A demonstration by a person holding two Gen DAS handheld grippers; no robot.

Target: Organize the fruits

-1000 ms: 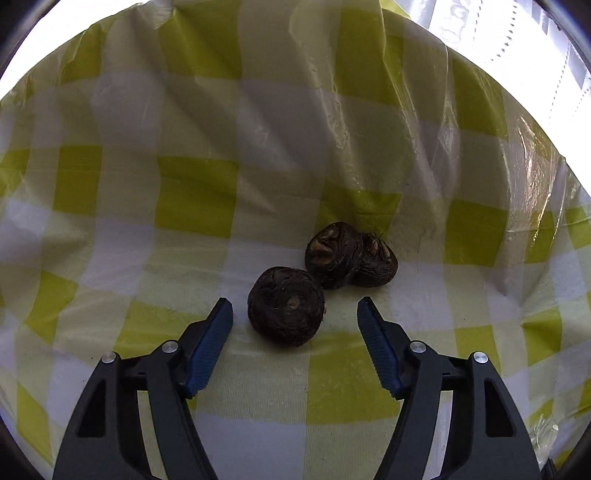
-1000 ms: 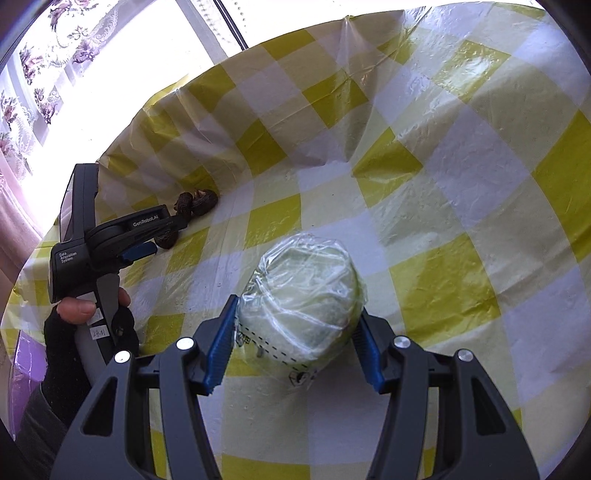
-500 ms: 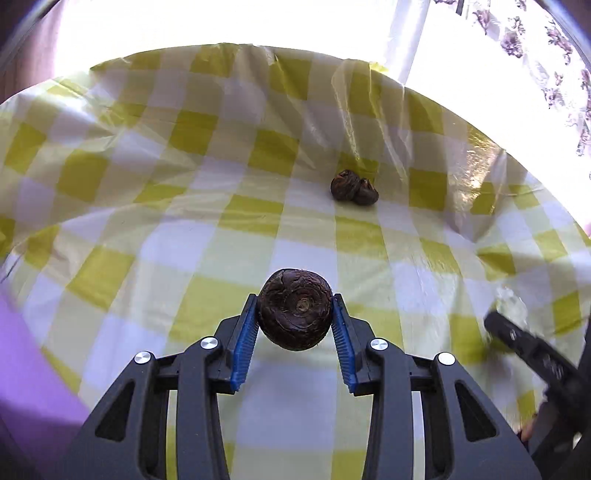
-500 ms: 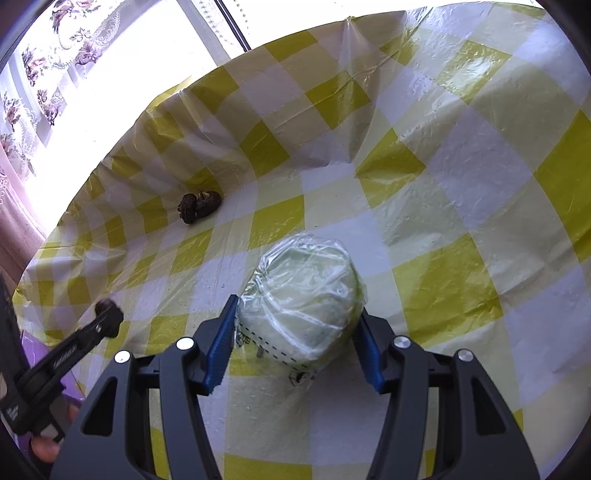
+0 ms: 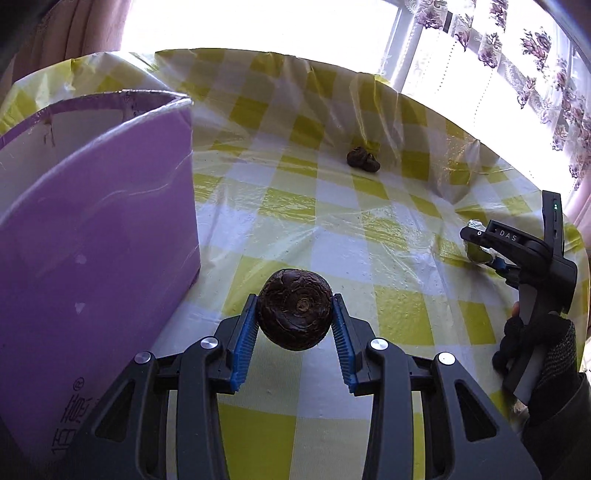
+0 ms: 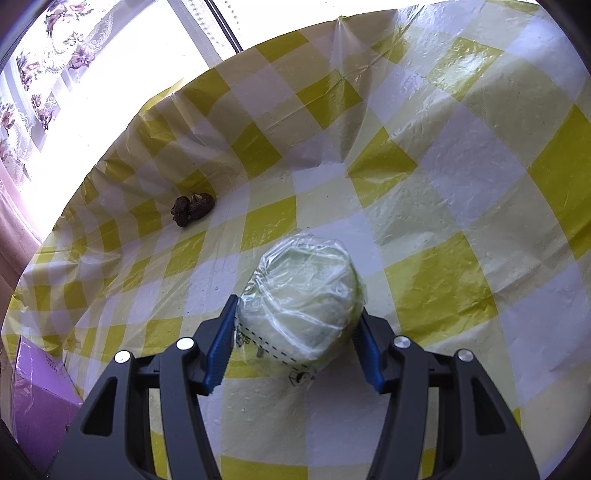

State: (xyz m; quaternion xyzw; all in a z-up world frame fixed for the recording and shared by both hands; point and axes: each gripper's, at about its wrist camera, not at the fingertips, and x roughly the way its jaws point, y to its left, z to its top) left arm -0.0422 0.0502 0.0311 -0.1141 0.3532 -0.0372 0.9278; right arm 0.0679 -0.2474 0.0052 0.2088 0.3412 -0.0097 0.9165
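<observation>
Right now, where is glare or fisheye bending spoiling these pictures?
Left wrist view: the window is blown out white, and the purple box bows from fisheye. Right wrist view: window overexposed, sheen on the tablecloth.

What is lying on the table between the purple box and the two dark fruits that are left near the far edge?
Nothing: in the left wrist view, only bare checked tablecloth stretches from the purple box to the two dark fruits.

My left hand-held gripper [image 5: 295,319] pinches a dark round fruit [image 5: 294,309] above the checkered surface [image 5: 332,229], beside a purple box [image 5: 92,229].
</observation>
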